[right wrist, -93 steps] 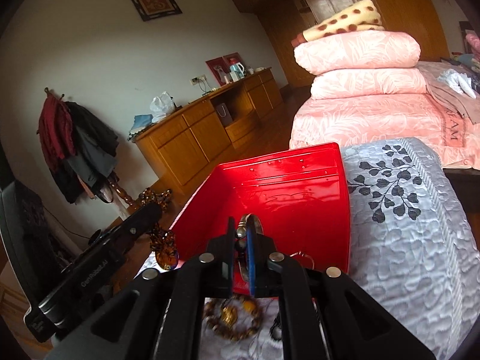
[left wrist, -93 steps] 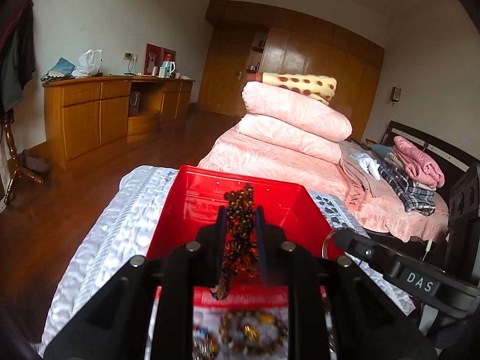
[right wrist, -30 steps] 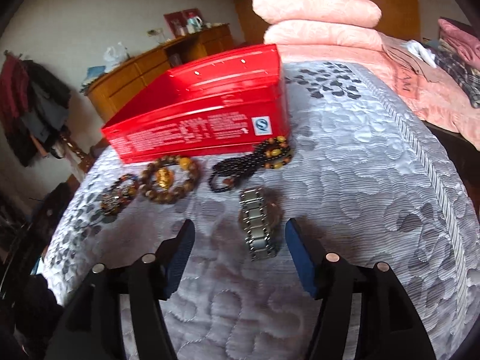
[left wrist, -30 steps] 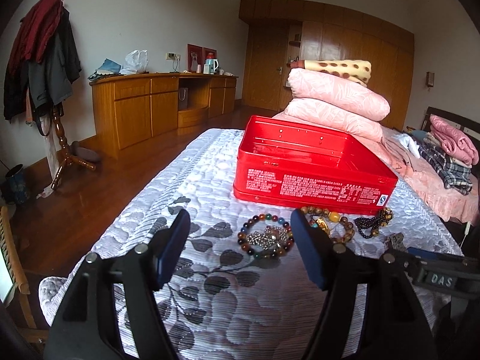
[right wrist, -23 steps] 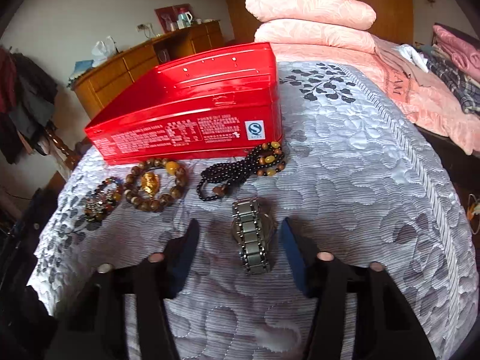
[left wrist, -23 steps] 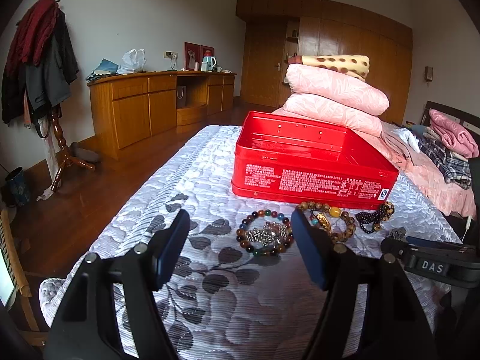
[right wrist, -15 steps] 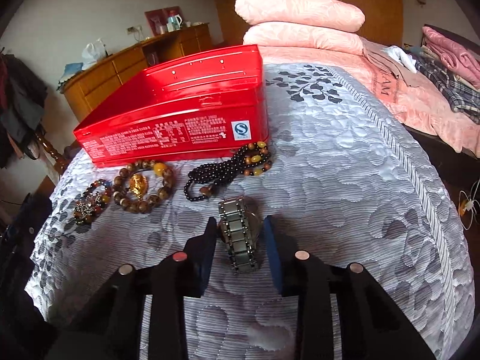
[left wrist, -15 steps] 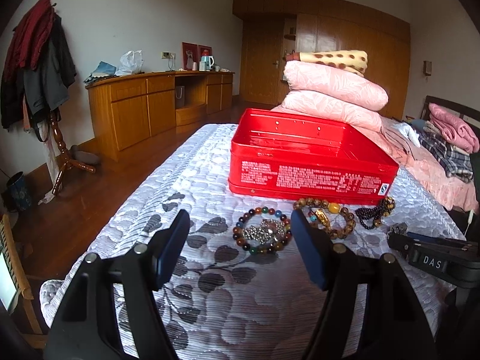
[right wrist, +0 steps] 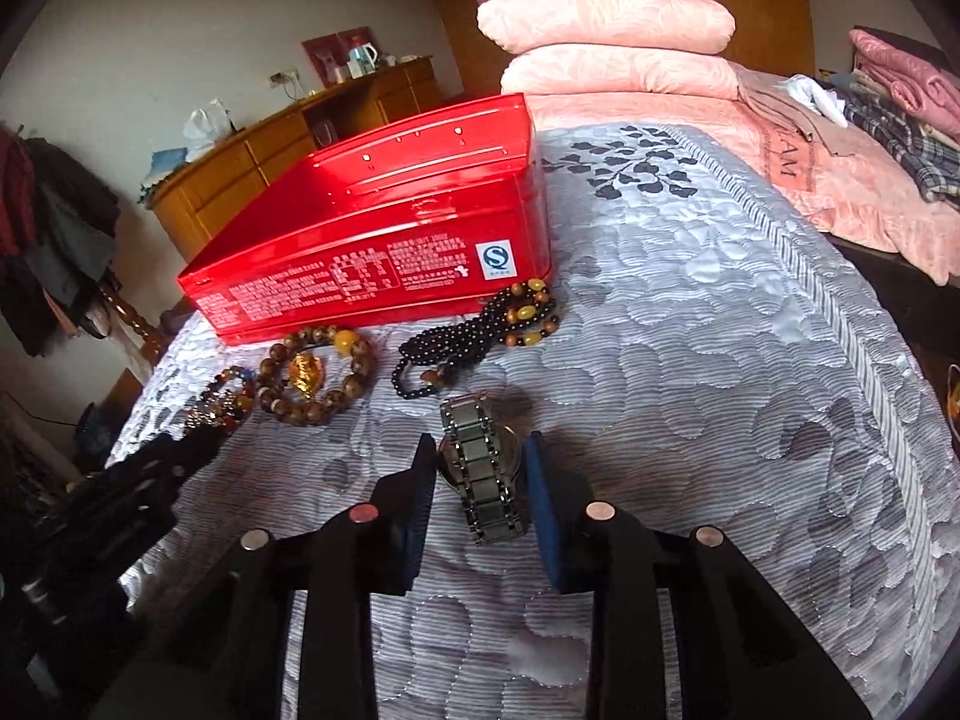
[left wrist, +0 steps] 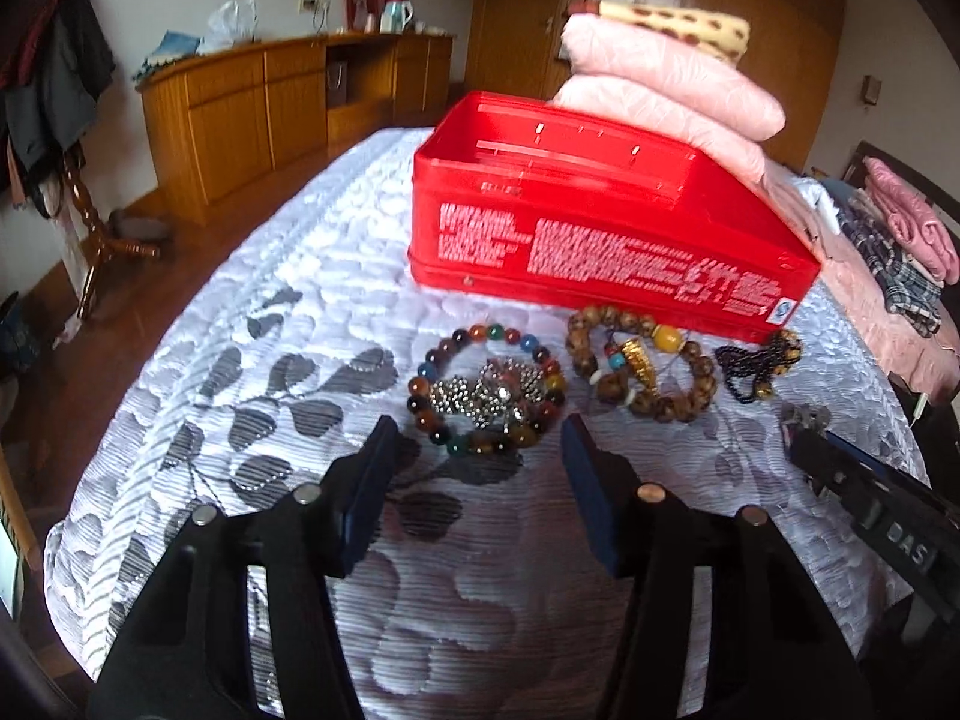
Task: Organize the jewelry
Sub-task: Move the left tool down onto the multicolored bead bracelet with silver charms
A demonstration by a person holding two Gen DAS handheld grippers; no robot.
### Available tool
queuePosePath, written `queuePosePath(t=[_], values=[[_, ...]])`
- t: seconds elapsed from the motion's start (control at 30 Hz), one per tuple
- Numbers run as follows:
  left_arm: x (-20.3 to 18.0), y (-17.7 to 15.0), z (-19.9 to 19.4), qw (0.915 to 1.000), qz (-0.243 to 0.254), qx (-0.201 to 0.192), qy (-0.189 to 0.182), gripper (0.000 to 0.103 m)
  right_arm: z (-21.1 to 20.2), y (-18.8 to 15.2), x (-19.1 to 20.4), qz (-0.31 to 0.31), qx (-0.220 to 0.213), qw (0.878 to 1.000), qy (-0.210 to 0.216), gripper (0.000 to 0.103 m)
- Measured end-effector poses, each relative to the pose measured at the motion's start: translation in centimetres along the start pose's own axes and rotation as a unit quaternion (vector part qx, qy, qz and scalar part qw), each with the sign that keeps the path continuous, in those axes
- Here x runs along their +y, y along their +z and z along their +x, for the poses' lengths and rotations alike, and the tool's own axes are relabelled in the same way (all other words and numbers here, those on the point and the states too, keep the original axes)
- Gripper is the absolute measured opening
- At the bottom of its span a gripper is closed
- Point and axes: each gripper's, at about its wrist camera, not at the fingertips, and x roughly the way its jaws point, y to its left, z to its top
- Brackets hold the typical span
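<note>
The metal-link watch lies on the quilted bedspread, at 12 o'clock from the right gripper and between its blue pads. A second ago those jaws stood wide on either side of it; they have just been closing, and now the pads sit against the watch case, so the grip looks made or nearly so. My reading is that the watch is the next piece to be lifted toward the red tin, which stands open at 11 o'clock beyond it.

The left gripper has come down and forward toward the multicoloured bead bracelet, with a silver chain heaped inside its ring. Its jaws have just been closing too, yet they are still parted, the pads either side of the bracelet's near edge without pressing on it. That pickup is only being lined up.

Further out, at 1 o'clock from the left gripper, lies a brown wooden-bead bracelet with a gold charm, then a black bead necklace just beside the tin's front wall. Nothing blocks the path to the tin, though its near wall must be cleared from above. Folded pink quilts are stacked behind, and a wooden sideboard stands at 10 o'clock.
</note>
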Motion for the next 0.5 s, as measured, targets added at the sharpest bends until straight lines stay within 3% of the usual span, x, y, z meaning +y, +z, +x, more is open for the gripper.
queuePosePath(t=[0.27, 0.33, 0.47, 0.5], values=[[-0.9, 1.2, 1.4, 0.9996, 0.001, 0.02, 0.02, 0.053, 0.0, 0.0, -0.2, 0.004, 0.002, 1.0, 0.014, 0.03], [-0.9, 1.3, 1.5, 0.9996, -0.002, 0.019, 0.02, 0.048, 0.0, 0.0, -0.2, 0.004, 0.002, 1.0, 0.013, 0.03], [-0.6, 1.2, 1.3, 0.9998, -0.011, 0.014, 0.01, 0.026, 0.0, 0.0, -0.2, 0.002, 0.002, 1.0, 0.01, 0.03], [-0.5, 1.2, 1.3, 0.9998, -0.013, 0.014, 0.007, 0.026, 0.1, 0.0, -0.2, 0.002, 0.002, 1.0, 0.009, 0.03]])
